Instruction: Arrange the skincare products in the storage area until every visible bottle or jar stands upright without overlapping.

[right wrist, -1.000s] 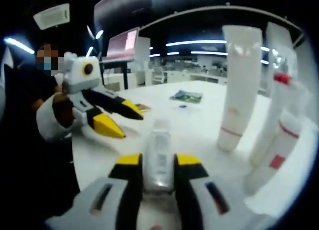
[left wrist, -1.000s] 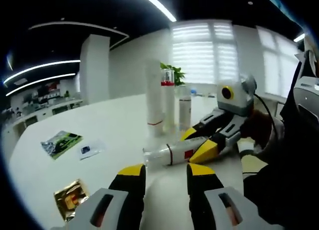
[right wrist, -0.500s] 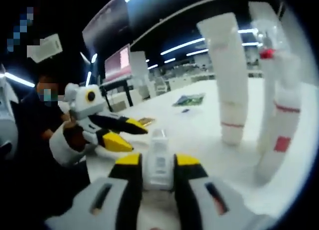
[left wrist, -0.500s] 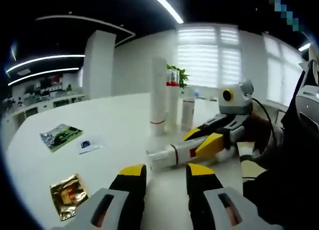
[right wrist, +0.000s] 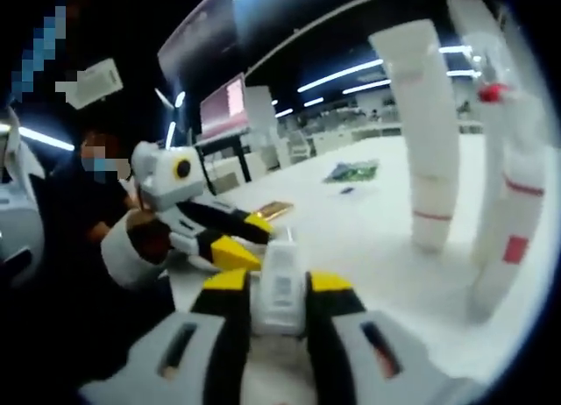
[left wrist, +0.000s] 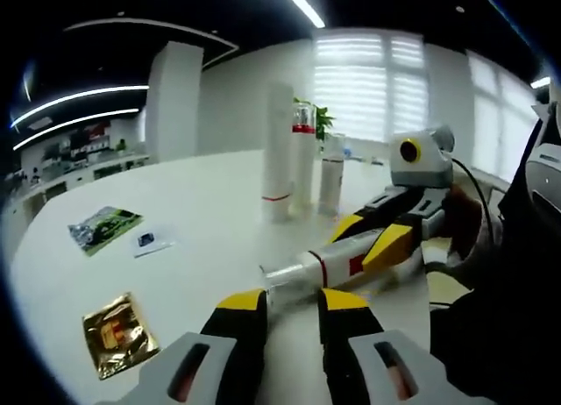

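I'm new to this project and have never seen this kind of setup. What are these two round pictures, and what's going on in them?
A person holds a hand tool, a gripper, in each hand; each carries a fisheye camera looking along its yellow-tipped jaws. The left gripper view shows the left gripper empty, and the right gripper coming in clamped on a clear bottle held sideways. The right gripper view shows that bottle up close. On the white table stand a tall white tube and two bottles; packets lie nearby.
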`<state>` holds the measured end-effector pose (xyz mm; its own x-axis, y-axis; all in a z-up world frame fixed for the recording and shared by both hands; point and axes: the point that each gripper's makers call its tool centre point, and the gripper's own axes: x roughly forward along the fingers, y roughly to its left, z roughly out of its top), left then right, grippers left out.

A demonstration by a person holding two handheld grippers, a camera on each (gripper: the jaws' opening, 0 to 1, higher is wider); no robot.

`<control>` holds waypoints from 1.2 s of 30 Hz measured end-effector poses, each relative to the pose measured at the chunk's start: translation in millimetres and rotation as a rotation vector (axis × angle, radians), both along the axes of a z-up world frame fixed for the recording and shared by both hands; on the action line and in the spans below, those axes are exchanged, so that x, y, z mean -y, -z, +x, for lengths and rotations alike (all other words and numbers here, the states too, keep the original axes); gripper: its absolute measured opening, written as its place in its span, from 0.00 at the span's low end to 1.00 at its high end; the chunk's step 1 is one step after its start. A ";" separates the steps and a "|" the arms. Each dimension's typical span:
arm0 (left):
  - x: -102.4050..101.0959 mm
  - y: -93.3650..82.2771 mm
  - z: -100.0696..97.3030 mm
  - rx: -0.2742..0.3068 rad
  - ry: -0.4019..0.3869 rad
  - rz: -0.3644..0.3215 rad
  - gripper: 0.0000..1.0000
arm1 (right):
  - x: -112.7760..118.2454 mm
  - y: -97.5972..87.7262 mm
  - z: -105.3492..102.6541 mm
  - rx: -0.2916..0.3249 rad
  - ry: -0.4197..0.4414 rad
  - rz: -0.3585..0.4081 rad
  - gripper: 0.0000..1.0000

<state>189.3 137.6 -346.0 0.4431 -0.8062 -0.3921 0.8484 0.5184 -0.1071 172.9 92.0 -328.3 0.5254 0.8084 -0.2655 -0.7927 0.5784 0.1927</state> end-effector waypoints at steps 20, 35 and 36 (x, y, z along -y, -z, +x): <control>0.5 -16.1 -2.0 0.043 0.020 -0.055 0.17 | 6.0 -7.8 -6.8 -0.094 -0.025 0.145 0.24; 4.6 -52.9 -3.4 0.004 0.021 -0.344 0.15 | 3.0 -18.9 -18.6 -0.158 -0.093 0.275 0.24; 6.9 -57.1 -6.1 -0.001 0.037 -0.373 0.12 | -1.8 -20.4 -25.0 -0.160 -0.139 0.283 0.24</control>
<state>183.2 130.6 -288.9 0.4103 -0.9093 -0.0693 0.8657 0.4123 -0.2837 147.9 93.8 -308.0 0.3745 0.9228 -0.0904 -0.8070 0.3724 0.4584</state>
